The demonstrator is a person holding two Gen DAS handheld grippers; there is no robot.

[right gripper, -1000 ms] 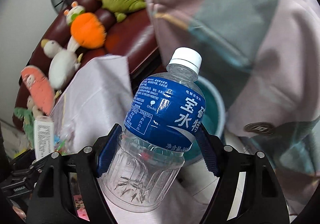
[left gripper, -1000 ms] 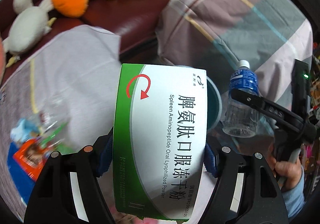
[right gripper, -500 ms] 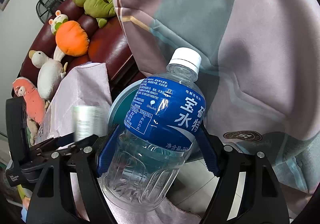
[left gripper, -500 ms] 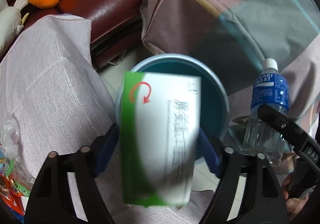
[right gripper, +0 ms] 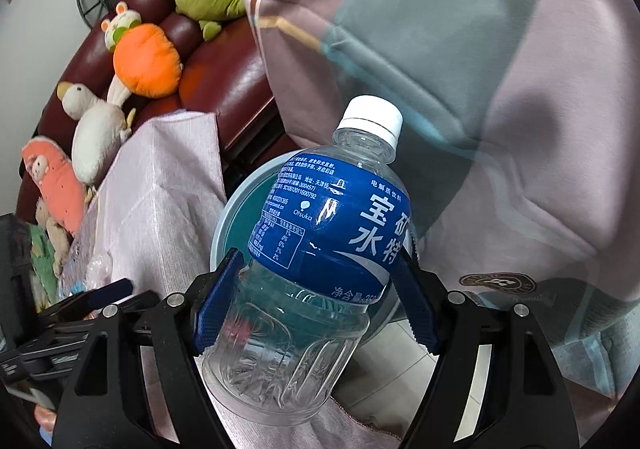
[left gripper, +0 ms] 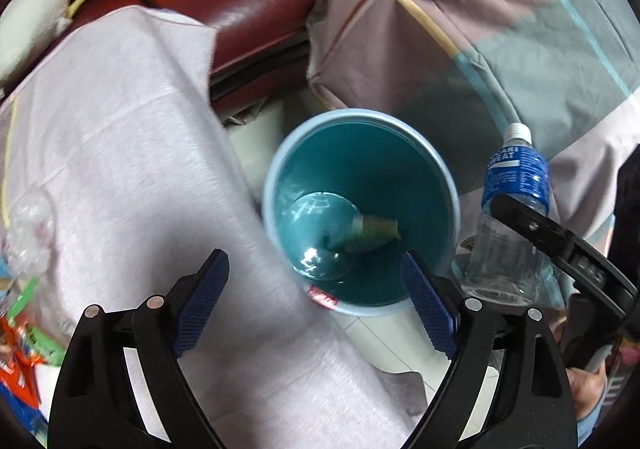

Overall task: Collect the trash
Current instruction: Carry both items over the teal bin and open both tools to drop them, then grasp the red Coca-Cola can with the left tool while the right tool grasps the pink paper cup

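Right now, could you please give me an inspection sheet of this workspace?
Surface: pale pink cloth over the table; tiled floor below.
Job's things: round teal plastic bin holds a blurred box; clear plastic bottle with blue label.
Clutter: snack wrappers at the table edge.
Grippers: left gripper open, jaws just opened, nothing between; right gripper clamps the bottle.
Cables: nothing seen.
Surroundings: maroon leather sofa, plush toys, plaid bedding.

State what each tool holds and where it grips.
Left tool: nothing, jaws just opened. Right tool: plastic bottle, gripped on its sides at the label's lower edge.
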